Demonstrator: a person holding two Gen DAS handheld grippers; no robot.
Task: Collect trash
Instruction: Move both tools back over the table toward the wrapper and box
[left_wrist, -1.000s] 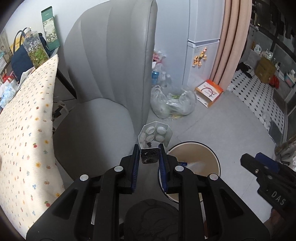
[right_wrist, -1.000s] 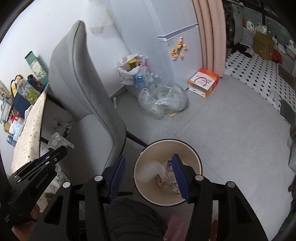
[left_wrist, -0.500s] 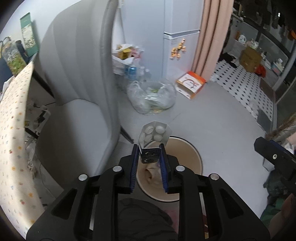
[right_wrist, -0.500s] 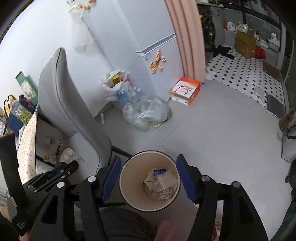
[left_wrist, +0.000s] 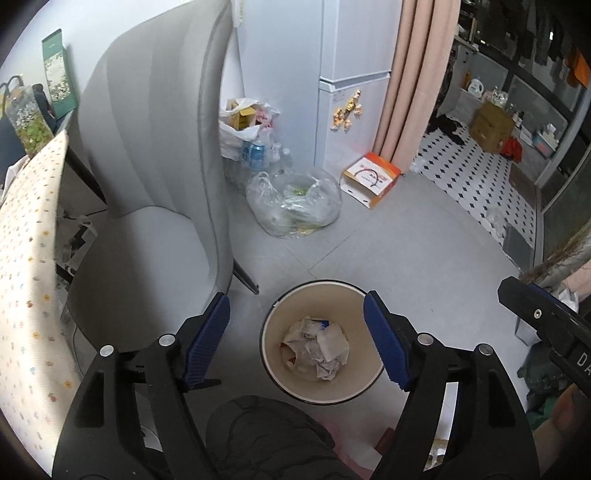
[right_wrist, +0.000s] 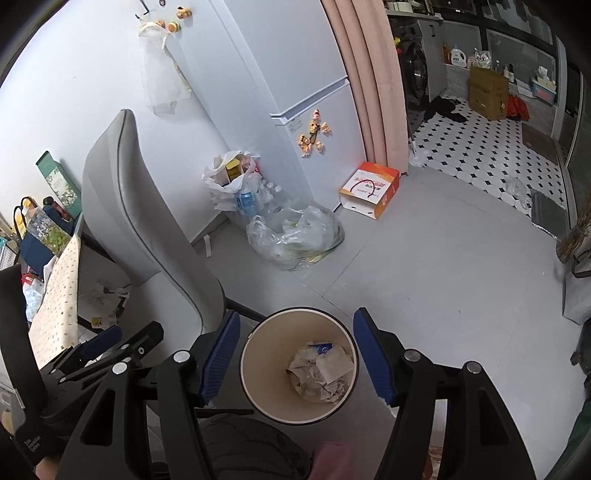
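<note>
Trash (left_wrist: 317, 343) lies crumpled in the bottom of the round bin (left_wrist: 273, 354), white paper wads with a bit of blue among them, and both my grippers hang above it. My left gripper (left_wrist: 297, 336) is spread wide, its blue pads (left_wrist: 205, 339) well apart on either side of the bin's rim, holding nothing and touching nothing. My right gripper (right_wrist: 297, 356) is open just as wide (also with nothing between its fingers), framing the same bin (right_wrist: 255, 373) and the trash (right_wrist: 320, 373) inside. The bin stands on the grey floor (left_wrist: 406, 258), just beside the front corner of the grey chair (left_wrist: 147, 155). Farther out, a clear plastic bag (left_wrist: 295, 203) sits on the floor near the white fridge (left_wrist: 354, 74), with an orange-and-white box (left_wrist: 371, 179) by the pink curtain (left_wrist: 413, 81).
</note>
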